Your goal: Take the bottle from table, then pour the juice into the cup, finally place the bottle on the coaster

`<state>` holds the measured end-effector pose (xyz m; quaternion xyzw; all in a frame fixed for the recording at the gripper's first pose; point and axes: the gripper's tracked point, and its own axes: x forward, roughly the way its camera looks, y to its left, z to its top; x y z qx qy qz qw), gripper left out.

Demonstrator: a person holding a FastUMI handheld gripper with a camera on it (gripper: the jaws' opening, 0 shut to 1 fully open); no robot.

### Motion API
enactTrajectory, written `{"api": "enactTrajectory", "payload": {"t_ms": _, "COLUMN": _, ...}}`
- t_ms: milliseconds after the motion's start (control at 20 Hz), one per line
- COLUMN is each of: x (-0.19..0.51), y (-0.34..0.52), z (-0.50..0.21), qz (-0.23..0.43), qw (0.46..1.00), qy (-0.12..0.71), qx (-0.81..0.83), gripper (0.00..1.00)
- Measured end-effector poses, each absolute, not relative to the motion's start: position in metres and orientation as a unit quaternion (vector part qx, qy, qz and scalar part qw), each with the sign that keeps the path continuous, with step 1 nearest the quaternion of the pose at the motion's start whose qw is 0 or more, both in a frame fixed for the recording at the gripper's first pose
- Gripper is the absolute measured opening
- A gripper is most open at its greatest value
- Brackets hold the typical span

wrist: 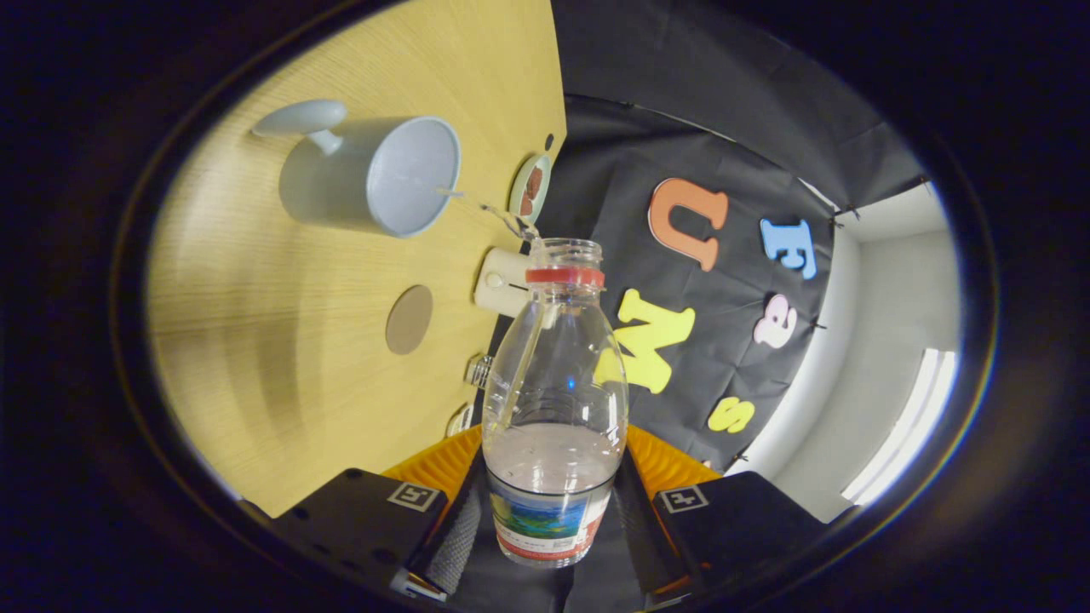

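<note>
My gripper (552, 519) is shut on a clear plastic bottle (555, 383) with a red neck ring and no cap. Both fingers press on its labelled lower body. The whole view is rolled, so the bottle is tipped with its mouth toward a pale grey cup (375, 174) with a handle, which stands on the wooden table (281, 366). A thin stream of clear liquid (502, 217) runs from the bottle's mouth toward the cup's rim. Some liquid remains in the bottle. A round brown coaster (409, 319) lies on the table between the cup and the fingers.
A small dish with something brown in it (530, 187) sits near the table's edge beyond the cup. A white box-like object (501, 281) lies by the bottle's neck at the edge. Two small clear items (479, 371) rest along the same edge.
</note>
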<state>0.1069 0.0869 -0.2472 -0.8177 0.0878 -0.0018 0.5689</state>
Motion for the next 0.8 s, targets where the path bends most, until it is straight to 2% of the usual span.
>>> {"api": "enactTrajectory", "payload": {"t_ms": 800, "x": 0.1141, "y": 0.0947, "z": -0.2479, "qz": 0.006, "qw": 0.544, "qy": 0.085, "qx": -0.835, "gripper": 0.79}}
